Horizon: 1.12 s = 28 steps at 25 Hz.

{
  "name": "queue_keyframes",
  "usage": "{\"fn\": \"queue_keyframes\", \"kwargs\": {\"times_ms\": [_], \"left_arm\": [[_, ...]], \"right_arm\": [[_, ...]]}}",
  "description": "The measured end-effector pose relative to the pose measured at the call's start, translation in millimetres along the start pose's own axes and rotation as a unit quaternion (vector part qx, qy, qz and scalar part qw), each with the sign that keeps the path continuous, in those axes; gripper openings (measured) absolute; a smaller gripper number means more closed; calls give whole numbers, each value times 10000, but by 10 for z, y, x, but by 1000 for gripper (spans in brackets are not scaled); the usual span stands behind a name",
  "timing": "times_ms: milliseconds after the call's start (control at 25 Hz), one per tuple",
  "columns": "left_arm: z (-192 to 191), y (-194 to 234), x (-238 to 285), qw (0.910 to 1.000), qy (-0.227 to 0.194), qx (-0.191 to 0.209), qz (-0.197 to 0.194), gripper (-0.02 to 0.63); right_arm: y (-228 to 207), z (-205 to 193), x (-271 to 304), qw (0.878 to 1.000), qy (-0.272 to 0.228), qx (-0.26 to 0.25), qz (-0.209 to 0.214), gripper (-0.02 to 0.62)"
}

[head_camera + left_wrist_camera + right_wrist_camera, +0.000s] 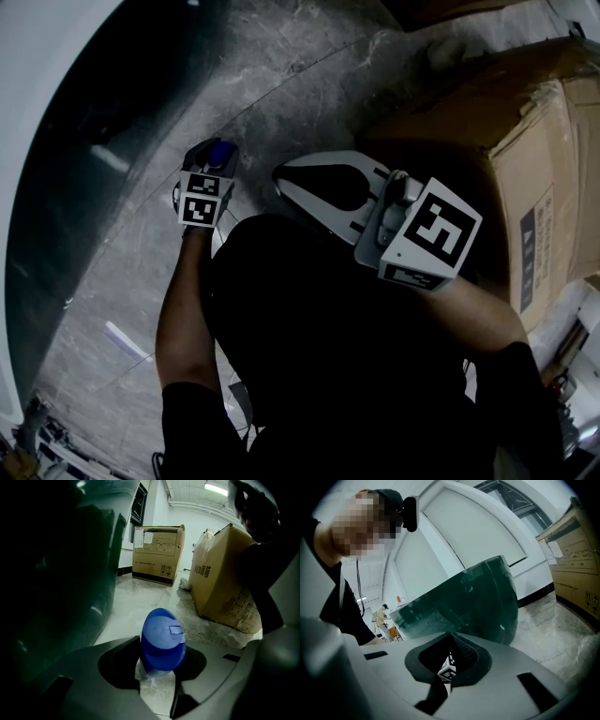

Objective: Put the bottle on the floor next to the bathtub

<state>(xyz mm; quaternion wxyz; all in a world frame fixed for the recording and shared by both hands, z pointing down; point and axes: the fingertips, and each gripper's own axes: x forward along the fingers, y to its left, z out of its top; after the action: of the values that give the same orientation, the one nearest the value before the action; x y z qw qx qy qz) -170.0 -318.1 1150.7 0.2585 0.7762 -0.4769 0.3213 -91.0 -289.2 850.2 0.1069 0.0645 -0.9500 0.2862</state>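
Note:
The bottle's blue cap point(219, 153) pokes out just beyond my left gripper point(208, 178), low over the grey marble floor beside the dark bathtub point(56, 187). In the left gripper view the blue cap point(161, 630) and clear neck sit between the jaws of the left gripper point(162, 645), which press it from both sides. Whether the bottle's base touches the floor is hidden. My right gripper point(281, 178) hangs to the right of the bottle, jaws closed and empty; its own view shows the right gripper point(451, 637) pointing at the tub's dark green wall point(478, 602).
A large cardboard box point(506, 122) stands close on the right, also seen as a box point(225, 588) with a second box point(157, 552) farther back. A white strip point(127, 339) lies on the floor near the tub. A distant person point(383, 613) stands behind.

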Motion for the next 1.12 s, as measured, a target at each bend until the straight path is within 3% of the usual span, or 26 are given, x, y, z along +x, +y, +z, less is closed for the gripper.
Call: {"fn": "queue_keyframes", "kwargs": {"times_ms": [400,680,880,1000,1120], "left_arm": [[399,-31,-339,9985,-544,-76,-84,231],[937,28,-980,9932,-1102,-346,133,229],[1425,-75,-1666,9888,-1257,-800,46,100],[1748,-194,-2289,9852,-1315,-1056,317,38],[2205,-340,-2975,9786,-1521,-1248,606,21]], "right_arm": [[-53,93,-30,9999,-93,11,-88,28],[30,383,-93,9995,-225,-147,-137,28],[391,823,-225,9999,-80,21,-100,28],[759,1213,-386,9999,115,-13,-37,28],[1094,1640,-599,9996,292,-34,-5,28]]}}
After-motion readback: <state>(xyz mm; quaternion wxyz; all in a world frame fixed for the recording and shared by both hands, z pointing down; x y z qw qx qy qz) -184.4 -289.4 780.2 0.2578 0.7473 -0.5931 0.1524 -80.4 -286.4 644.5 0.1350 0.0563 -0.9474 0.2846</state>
